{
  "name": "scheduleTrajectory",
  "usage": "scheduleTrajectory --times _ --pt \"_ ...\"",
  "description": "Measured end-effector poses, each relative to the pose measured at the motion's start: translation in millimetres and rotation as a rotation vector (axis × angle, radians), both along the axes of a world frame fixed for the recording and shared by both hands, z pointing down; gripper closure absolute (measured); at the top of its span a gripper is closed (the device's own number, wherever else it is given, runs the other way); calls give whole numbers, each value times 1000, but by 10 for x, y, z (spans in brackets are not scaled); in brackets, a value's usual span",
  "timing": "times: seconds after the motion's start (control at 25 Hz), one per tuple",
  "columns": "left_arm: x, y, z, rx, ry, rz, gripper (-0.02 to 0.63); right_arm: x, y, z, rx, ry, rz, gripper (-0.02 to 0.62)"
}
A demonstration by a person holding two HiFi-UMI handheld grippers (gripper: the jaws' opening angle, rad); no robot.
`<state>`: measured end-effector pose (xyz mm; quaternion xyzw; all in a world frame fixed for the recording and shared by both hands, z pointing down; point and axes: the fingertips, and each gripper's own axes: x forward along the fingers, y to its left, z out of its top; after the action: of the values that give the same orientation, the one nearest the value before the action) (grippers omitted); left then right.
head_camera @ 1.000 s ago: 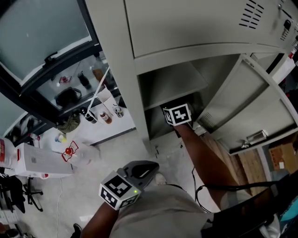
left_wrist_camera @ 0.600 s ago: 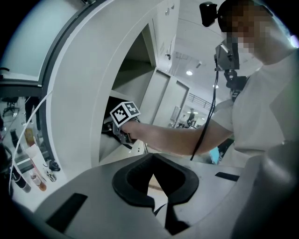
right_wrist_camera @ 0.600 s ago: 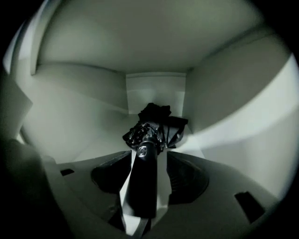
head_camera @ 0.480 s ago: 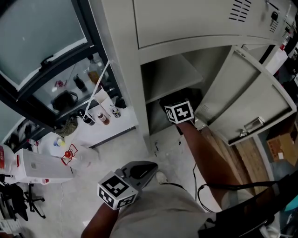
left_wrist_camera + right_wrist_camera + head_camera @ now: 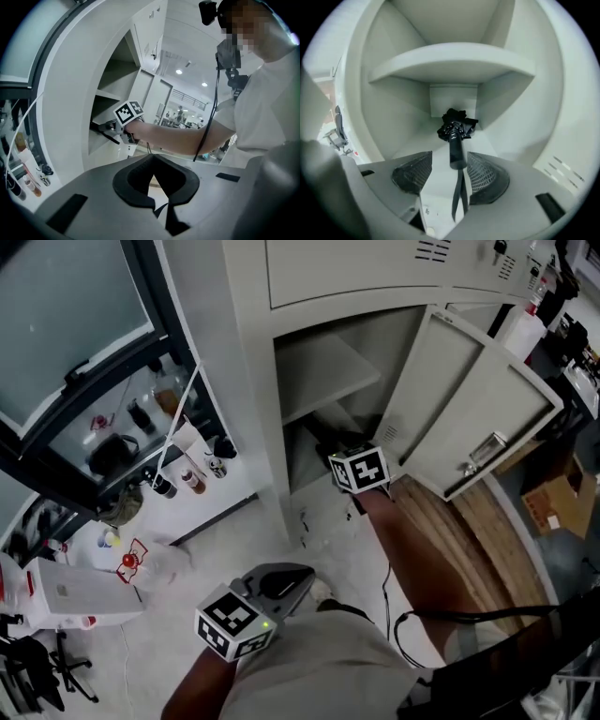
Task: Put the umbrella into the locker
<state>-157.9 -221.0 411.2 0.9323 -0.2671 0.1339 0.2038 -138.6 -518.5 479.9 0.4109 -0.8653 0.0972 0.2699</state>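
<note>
Black folded umbrella [image 5: 454,127] is laid on the floor of the grey locker [image 5: 393,108], under its shelf. Its handle is flanked, unpressed, by the right gripper [image 5: 451,166], just opened and drawn back slightly. The left gripper [image 5: 153,161] is held closed, empty.

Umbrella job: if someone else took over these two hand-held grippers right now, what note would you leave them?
Grippers: the right gripper has just been opening its jaws, now apart; the handle of the umbrella lies between them, ungripped. The left gripper is shut, empty, away from the locker.
Things: umbrella lying in the lower compartment, under the shelf; door open.
Done: umbrella placed and released.
Left: draw the right gripper out; probably close the door.
</note>
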Motion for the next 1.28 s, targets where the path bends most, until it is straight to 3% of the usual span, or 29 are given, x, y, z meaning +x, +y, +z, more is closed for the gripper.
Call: scheduleTrajectory --times 0.48,0.72,1.28 --pt "-77 554 8 11 36 85 597 134 892 -103 -3 -31 26 387" --pt "-119 799 89 17 36 111 597 183 1426 -113 -19 -59 39 465" --pt "-186 1183 188 21 50 134 597 96 2580 -78 -72 -78 -10 534"
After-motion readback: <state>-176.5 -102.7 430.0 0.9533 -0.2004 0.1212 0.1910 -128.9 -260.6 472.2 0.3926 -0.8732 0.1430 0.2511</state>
